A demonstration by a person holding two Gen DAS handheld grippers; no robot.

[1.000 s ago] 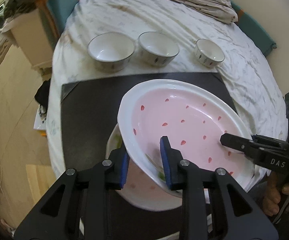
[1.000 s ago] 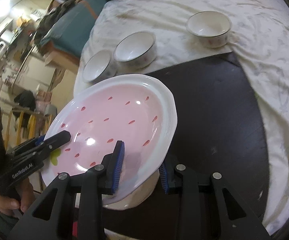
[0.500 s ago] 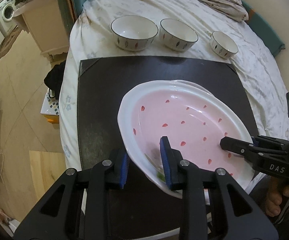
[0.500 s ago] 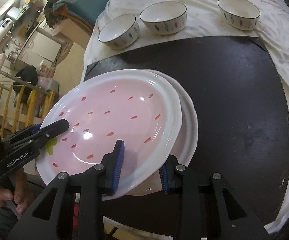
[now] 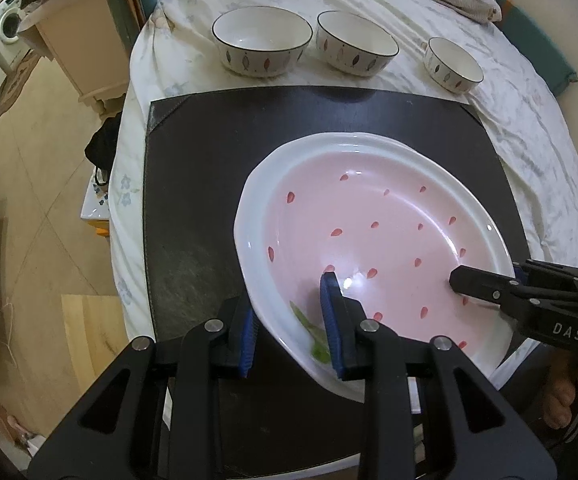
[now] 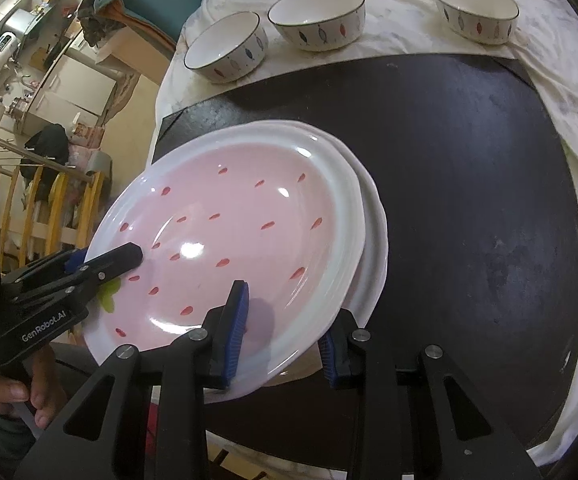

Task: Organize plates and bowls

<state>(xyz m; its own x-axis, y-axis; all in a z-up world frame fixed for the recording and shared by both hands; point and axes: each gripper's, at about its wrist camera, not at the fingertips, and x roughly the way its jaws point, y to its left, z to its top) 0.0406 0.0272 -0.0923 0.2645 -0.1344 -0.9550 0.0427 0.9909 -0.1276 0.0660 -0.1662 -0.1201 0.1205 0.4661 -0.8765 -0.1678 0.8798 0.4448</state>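
Over the dark mat (image 5: 193,184), the pink plate (image 5: 373,240) sits clamped at opposite rims by the left hand-held gripper (image 5: 289,320) and right hand-held gripper (image 6: 281,328), just above a second plate (image 6: 373,240).

Plate (image 5: 373,216) between my grippers: my left gripper (image 5: 289,316) on its left rim, my right gripper (image 6: 281,332) on right rim. Second plate (image 6: 375,232) beneath, on mat (image 6: 469,184). Three bowls (image 5: 263,46) (image 5: 357,48) (image 5: 453,64) in row behind mat, on sheet (image 5: 529,128).
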